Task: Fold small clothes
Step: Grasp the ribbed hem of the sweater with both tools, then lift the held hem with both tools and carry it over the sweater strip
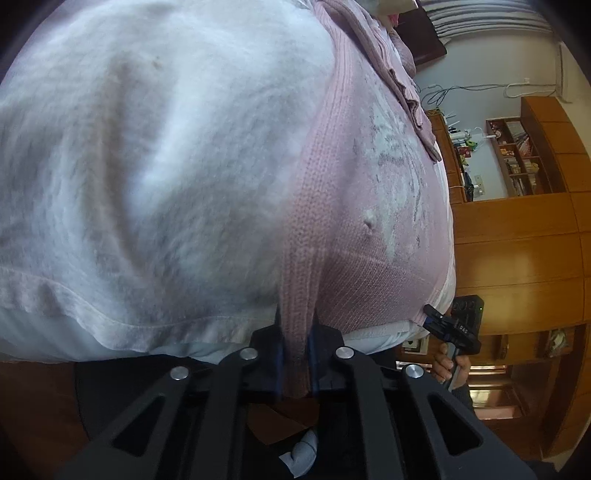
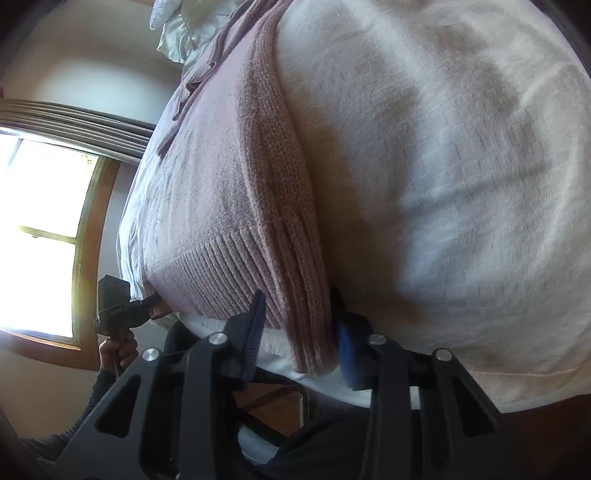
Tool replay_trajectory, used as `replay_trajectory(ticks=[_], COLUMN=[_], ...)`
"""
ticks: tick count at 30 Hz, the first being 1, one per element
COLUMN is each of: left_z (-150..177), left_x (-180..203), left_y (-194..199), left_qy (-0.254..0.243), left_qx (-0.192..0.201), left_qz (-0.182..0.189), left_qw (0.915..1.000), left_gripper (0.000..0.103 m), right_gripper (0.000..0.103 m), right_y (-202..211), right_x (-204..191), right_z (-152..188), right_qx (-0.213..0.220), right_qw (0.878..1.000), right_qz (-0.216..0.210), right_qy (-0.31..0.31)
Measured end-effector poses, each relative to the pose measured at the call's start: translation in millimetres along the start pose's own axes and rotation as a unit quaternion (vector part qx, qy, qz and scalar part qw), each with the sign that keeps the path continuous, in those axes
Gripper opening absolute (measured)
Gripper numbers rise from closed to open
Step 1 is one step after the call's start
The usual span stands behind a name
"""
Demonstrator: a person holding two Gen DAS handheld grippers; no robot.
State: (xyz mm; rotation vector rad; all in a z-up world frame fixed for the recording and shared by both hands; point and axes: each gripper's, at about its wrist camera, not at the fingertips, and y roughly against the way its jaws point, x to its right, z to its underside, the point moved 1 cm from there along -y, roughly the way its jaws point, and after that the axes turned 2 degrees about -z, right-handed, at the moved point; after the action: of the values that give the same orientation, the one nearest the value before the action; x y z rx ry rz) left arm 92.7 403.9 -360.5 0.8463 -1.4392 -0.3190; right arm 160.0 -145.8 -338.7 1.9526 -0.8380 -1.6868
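A pink knit sweater [image 1: 354, 229] lies spread on a white cloth [image 1: 147, 166]. My left gripper [image 1: 295, 334] is shut on a ribbed edge of the sweater, and the pink band runs straight between its fingers. In the right wrist view the same sweater [image 2: 229, 192] has its thick folded edge pinched in my right gripper [image 2: 299, 328], close to the ribbed hem. Each gripper also shows in the other's view, at a hem corner: the right gripper [image 1: 434, 314] held by a hand [image 1: 447, 363], and the left gripper [image 2: 151, 301] held by a hand [image 2: 118, 350].
The white cloth [image 2: 443, 166] covers the padded surface under the sweater. More pink fabric [image 1: 376, 44] is bunched at the far end. Wooden cabinets and shelves [image 1: 517, 240] stand to one side, and a bright window [image 2: 44, 221] to the other. A pale ruffled cloth [image 2: 177, 33] lies beyond.
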Motion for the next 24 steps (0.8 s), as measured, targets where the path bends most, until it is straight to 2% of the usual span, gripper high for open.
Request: replay_trajectory(ticks=[3,5,10,16,24], left_z=[1,2,13,26,41], left_x=[-2,-3,5,22,29], left_y=[1,2,15,41,57], left_qy=[0.014,0.022,0.039,0.029,0.017], left_qx=[0.001,0.003,0.012,0.039,0.055], left_qz=[0.005,0.012,0.054,0.095,0.122], left_qw=[0.9999,0.9997,0.9977,0.9943,0.9908], left_gripper=[0.009,0.008,0.007,0.007,0.007], right_gripper=[0.011,0.009,0.008,0.007,0.006], right_y=[0,3,30,61,84], right_x=[-5,-7,-14,-28,-45], right_z=[3,5,13,24,43], right_qx=[0.000,0.007,0.041,0.071,0.089], right_qw=[1.000,1.000,0.998,0.994,0.991], right_qz=[0.002,-0.003,-0.041,-0.077,-0.104], right_qy=[0.010,0.006,-0.007,-0.008,-0.001])
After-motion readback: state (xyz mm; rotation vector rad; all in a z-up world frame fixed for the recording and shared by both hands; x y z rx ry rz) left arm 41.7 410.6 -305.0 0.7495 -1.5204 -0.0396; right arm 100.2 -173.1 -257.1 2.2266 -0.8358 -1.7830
